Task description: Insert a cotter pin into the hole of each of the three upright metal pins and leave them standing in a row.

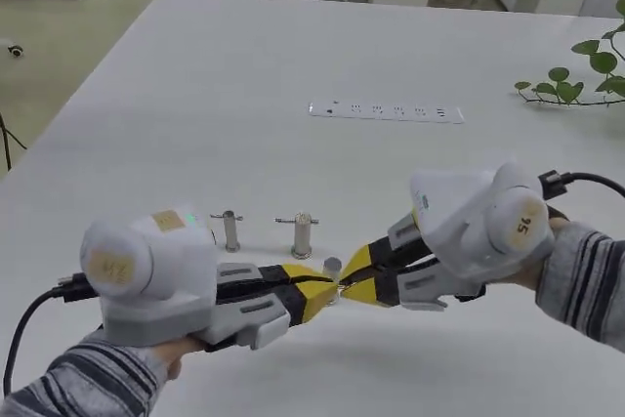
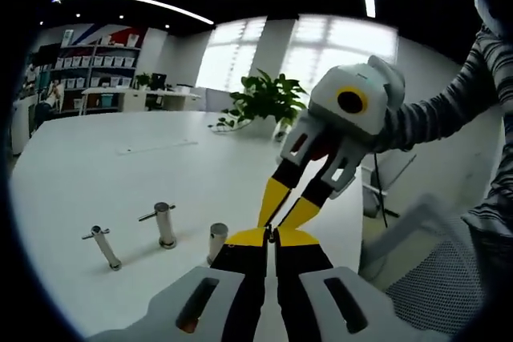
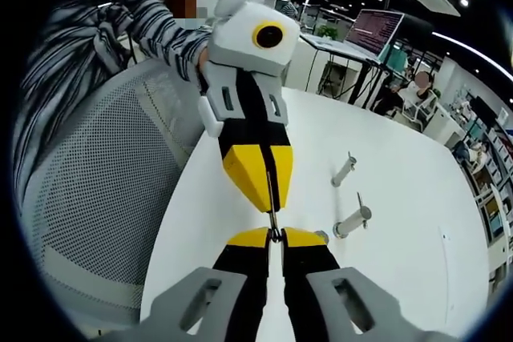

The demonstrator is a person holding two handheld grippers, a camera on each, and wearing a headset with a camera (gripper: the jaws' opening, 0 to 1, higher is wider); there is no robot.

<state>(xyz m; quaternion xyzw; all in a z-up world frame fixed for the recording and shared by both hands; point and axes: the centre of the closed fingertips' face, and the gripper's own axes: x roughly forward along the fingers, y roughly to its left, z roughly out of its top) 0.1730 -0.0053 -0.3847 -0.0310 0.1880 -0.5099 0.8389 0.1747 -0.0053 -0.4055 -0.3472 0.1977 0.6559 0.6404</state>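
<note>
Three upright metal pins stand in a row on the white table (image 1: 293,65). The left pin (image 1: 230,229) and the middle pin (image 1: 301,233) each carry a cotter pin crosswise near the top. The third pin (image 1: 332,266), partly hidden behind the yellow tips, has a bare top (image 2: 217,240). My left gripper (image 1: 327,295) and right gripper (image 1: 350,287) meet tip to tip just in front of it. A thin cotter pin (image 3: 272,202) runs between them, with both pairs of jaws shut on it. The left gripper (image 3: 271,198) faces my right gripper (image 3: 276,235) head-on.
A white power strip (image 1: 385,111) lies in the middle of the table, further back. A leafy plant (image 1: 586,80) trails over the far right edge. A grey mesh chair (image 3: 96,198) stands at the near table edge.
</note>
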